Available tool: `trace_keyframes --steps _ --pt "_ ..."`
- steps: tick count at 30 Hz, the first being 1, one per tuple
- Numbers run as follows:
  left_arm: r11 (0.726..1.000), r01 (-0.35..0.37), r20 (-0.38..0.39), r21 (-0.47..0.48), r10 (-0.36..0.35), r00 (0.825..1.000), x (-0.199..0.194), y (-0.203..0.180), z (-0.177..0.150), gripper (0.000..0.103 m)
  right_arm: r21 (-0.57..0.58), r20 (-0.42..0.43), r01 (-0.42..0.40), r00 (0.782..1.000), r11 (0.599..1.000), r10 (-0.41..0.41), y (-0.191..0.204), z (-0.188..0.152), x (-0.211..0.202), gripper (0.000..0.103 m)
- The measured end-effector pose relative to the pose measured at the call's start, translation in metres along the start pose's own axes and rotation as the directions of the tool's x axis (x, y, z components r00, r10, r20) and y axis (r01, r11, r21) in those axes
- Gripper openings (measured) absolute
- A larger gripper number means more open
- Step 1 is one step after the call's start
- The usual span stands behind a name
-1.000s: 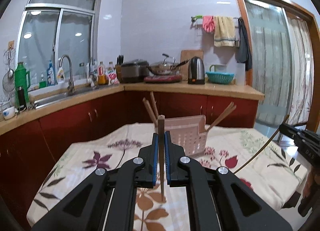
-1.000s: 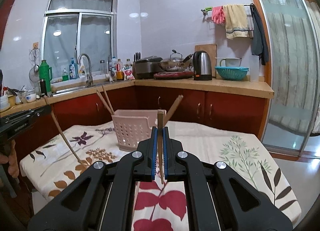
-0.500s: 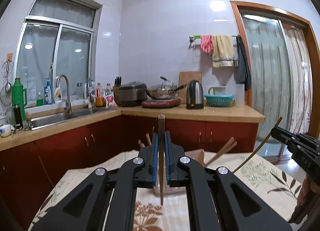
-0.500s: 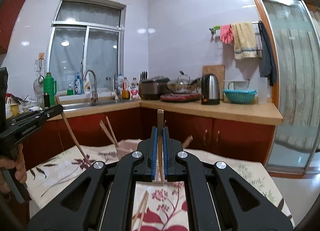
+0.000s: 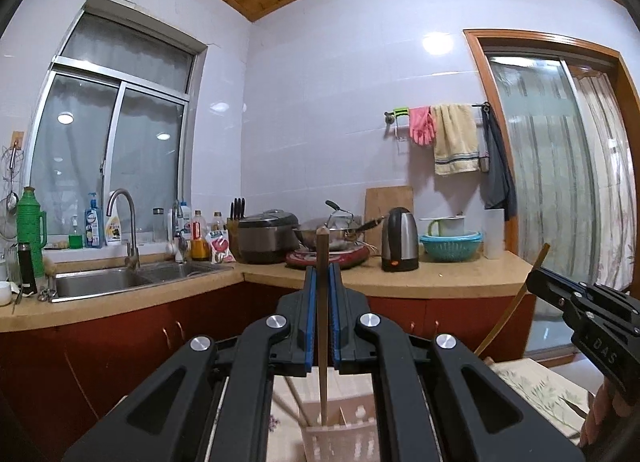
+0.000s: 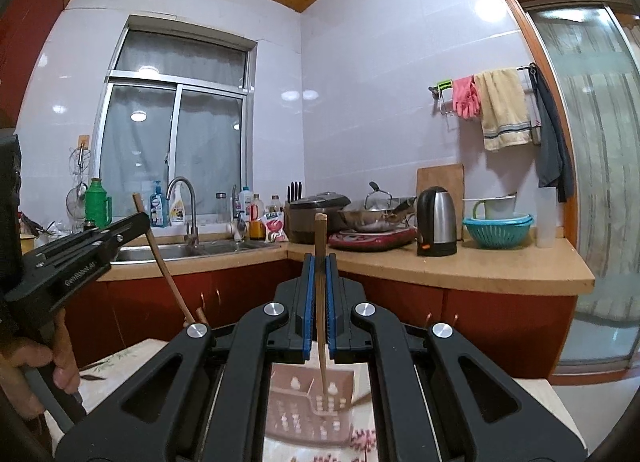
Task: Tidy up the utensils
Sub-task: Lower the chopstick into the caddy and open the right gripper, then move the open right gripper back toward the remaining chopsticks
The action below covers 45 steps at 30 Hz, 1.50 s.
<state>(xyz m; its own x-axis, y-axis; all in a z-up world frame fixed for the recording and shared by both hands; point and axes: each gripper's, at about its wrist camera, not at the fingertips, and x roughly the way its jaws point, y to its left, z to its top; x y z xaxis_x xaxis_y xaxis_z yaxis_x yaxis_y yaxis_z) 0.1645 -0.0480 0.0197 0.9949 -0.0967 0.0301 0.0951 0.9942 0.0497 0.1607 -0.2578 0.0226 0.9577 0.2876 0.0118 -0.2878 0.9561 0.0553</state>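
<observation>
Each hand carries 1 chopstick toward the holder, so the sorting is under way but not finished. The left gripper (image 5: 321, 316) has its fingers pressed together on a brown chopstick (image 5: 322, 326), which stands upright between the blue pads, its blunt top above the fingertips and its thin end hanging below them, just over the pink perforated utensil basket (image 5: 340, 436). That basket sits on the worktop under the fingers, and at least 2 other sticks (image 5: 290, 396) already lean in it, to the left of the held one. The right gripper (image 6: 319, 304) is in the same state — fingers closed on a second chopstick (image 6: 320, 294), upright, its tip hanging in front of the basket (image 6: 308, 402), whose slotted wall shows below the fingers. From the right wrist view the other gripper appears off to the left of the fingers, a hand (image 6: 44, 362) on its grip, with its stick slanting down toward the flowered cloth (image 6: 116, 360). What is left, as I judge it: lower both sticks into a compartment and let go. Whether more utensils lie loose on the cloth cannot be told, since the grippers hide most of it.
</observation>
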Motion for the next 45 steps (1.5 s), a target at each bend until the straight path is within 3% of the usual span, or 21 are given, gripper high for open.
trace_keyframes --steps 10,17,23,27,28,31,37,45 --pt "0.999 -0.023 -0.103 -0.029 0.019 0.994 0.057 0.0 -0.049 0.007 0.003 -0.138 0.004 0.99 1.0 -0.004 -0.006 -0.054 0.063 0.006" --pt "0.999 -0.039 -0.175 0.005 0.039 0.984 0.073 -0.005 -0.083 0.007 -0.005 -0.222 0.012 0.975 1.0 -0.012 -0.001 -0.088 0.08 0.006" --pt "0.999 -0.045 -0.192 0.028 0.049 0.98 0.077 -0.008 -0.093 0.008 -0.027 -0.249 0.017 0.968 0.999 -0.024 0.006 -0.102 0.083 0.007" --pt "0.998 -0.05 -0.194 0.041 0.057 0.979 0.077 -0.008 -0.095 0.031 -0.021 -0.248 0.017 0.969 1.0 -0.022 0.007 -0.101 0.08 0.014" --pt "0.998 -0.05 -0.192 0.039 0.057 0.98 0.077 -0.007 -0.095 0.035 -0.02 -0.242 0.018 0.97 1.0 -0.023 0.008 -0.1 0.078 0.02" --pt "0.998 -0.051 -0.186 0.037 0.057 0.981 0.074 -0.006 -0.092 0.046 -0.026 -0.228 0.021 0.973 0.999 -0.026 0.009 -0.096 0.072 0.023" --pt "0.998 -0.049 -0.179 0.044 0.056 0.982 0.064 -0.008 -0.088 0.059 -0.026 -0.214 0.031 0.976 0.999 -0.036 0.011 -0.088 0.058 0.026" --pt "0.996 -0.068 -0.174 0.06 0.077 0.982 0.033 -0.009 -0.086 0.065 -0.027 -0.22 0.053 0.974 0.998 -0.058 0.012 -0.087 0.024 0.029"
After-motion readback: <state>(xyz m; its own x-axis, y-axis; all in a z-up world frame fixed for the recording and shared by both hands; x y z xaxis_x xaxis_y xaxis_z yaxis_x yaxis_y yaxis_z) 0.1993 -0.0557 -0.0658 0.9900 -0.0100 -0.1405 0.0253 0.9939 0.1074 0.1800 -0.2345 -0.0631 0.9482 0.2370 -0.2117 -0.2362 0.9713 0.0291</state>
